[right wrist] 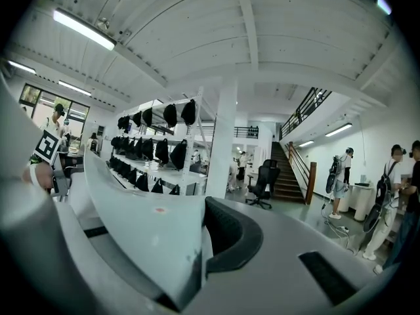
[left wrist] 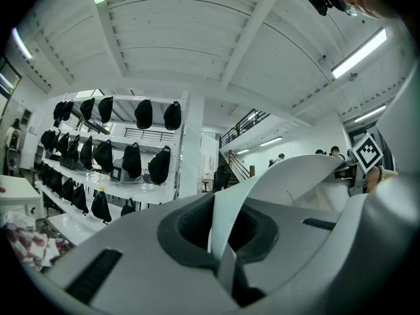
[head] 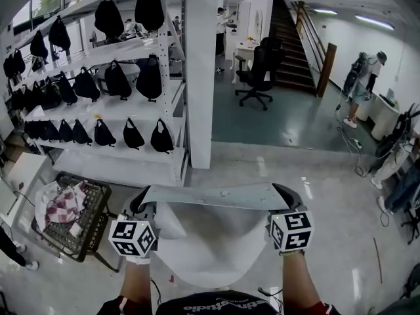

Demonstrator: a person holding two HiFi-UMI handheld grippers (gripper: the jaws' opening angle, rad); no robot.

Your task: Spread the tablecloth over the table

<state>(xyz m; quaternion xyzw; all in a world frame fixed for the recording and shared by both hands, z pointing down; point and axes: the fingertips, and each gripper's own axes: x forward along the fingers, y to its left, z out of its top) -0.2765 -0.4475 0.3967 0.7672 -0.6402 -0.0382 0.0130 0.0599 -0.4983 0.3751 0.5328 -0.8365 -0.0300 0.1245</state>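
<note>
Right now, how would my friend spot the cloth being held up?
Find the tall white shelf rack of black bags. Below it, a plain pale grey tablecloth sags between the left gripper and right gripper, each shut on its top edge. Unlike the red-checked cloth in the black crate beside it, it has no pattern.

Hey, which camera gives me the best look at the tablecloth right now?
The head view: it shows the tablecloth across its width, its top edge stretched between the left gripper and right gripper, the middle sagging. Each gripper view shows only the corner pinched in its own shut jaws and a strip curving away.
</note>
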